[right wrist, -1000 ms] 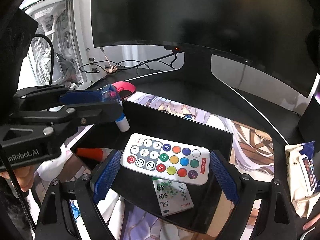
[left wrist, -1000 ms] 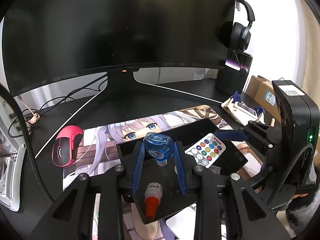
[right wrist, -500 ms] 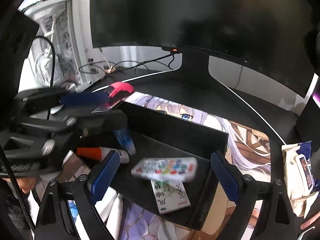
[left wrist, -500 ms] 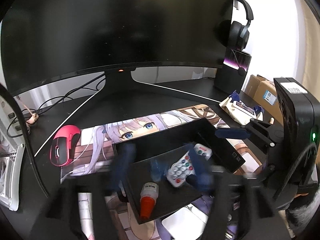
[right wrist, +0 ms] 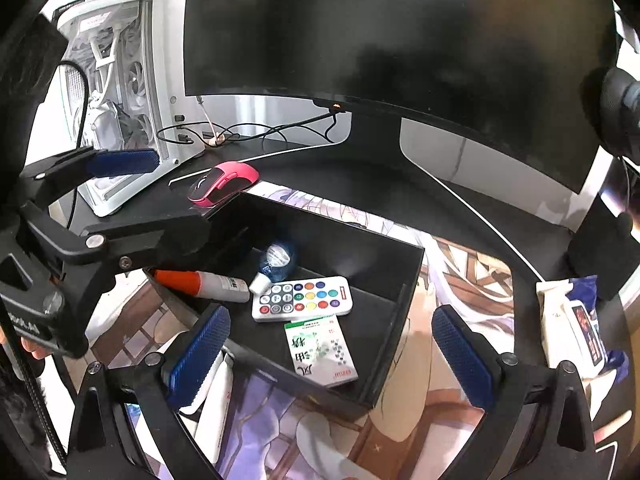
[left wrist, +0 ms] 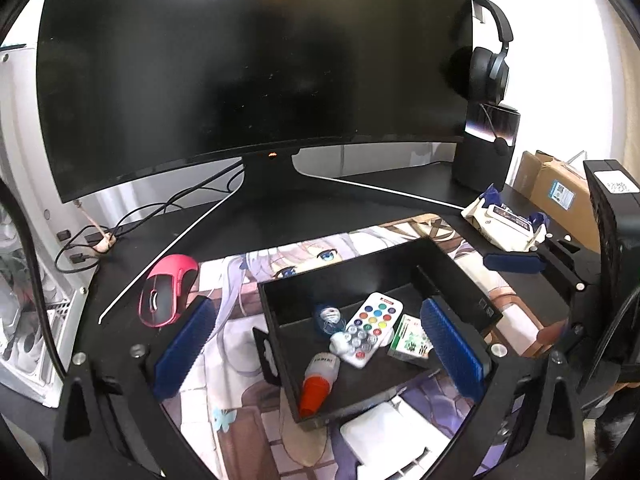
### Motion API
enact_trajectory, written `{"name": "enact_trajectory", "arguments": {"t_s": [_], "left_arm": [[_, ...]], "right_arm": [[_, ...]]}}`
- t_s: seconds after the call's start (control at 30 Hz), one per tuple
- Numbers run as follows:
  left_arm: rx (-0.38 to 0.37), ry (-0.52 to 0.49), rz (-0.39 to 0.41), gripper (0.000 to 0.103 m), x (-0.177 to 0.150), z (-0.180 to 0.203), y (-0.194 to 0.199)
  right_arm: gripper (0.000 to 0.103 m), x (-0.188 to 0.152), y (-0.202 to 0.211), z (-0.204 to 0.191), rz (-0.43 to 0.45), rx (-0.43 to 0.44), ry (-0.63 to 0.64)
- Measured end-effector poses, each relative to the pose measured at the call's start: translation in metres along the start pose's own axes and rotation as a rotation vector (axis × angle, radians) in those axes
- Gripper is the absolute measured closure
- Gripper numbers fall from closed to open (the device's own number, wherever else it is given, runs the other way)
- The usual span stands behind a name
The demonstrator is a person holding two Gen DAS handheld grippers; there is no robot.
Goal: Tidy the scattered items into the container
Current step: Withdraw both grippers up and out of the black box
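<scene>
Left wrist view shows our left gripper (left wrist: pixel 320 344) with its jaws opening wide and nothing between the pads; the black container (left wrist: pixel 452 276) sits straight ahead and just below them. Right gripper (right wrist: pixel 324 356) is the same, jaws opening, pads clear, with the container's near wall under its left finger.

Inside the container we count four items: one remote (right wrist: pixel 303 298) with coloured buttons lying flat in the middle, one small blue bottle (right wrist: pixel 276 262) on its side touching the remote's far left corner, one orange-capped tube (right wrist: pixel 202 281) lying along the left wall, and one green-printed small box (right wrist: pixel 320 346) nearest the right gripper.

We judge all four light. The remote is stiff and thin, best taken across its short width. The bottle is round, smooth and likely to roll or slip, so grip the body, not the cap. The tube is rigid and wants a grip at mid-length. The box is card and may crush under a hard squeeze.

Outside the container, one pink mouse (left wrist: pixel 168 290) lies ahead-left of the left gripper, and one wipes packet (right wrist: pixel 576 320) to the right of the right gripper. One white flat object (left wrist: pixel 392 432) lies just below the left gripper; we cannot tell what it is
</scene>
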State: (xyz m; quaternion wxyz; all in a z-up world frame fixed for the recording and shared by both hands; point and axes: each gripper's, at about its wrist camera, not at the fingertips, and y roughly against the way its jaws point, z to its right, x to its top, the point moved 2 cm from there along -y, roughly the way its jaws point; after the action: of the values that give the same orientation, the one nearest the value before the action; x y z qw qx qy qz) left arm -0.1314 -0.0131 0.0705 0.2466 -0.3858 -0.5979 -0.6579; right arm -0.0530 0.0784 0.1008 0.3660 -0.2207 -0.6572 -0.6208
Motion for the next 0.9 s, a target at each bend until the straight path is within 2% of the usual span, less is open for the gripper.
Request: {"name": "enact_trajectory", "arguments": {"t_s": [0.27, 0.63, 0.9], "left_arm": [[0.02, 0.016, -0.003, 0.0, -0.022, -0.002, 0.018], [0.053, 0.03, -0.042, 0.0, -0.056, -0.008, 0.034], [0.069, 0.045, -0.072, 0.0, -0.083, -0.009, 0.036]], "right_arm": [[0.0, -0.013, 0.018, -0.005, 0.019, 0.015, -0.011], [0.0, -0.024, 0.044, -0.011, 0.021, -0.01, -0.036], [0.0, -0.048, 0.048, -0.015, -0.001, -0.029, -0.045]]}}
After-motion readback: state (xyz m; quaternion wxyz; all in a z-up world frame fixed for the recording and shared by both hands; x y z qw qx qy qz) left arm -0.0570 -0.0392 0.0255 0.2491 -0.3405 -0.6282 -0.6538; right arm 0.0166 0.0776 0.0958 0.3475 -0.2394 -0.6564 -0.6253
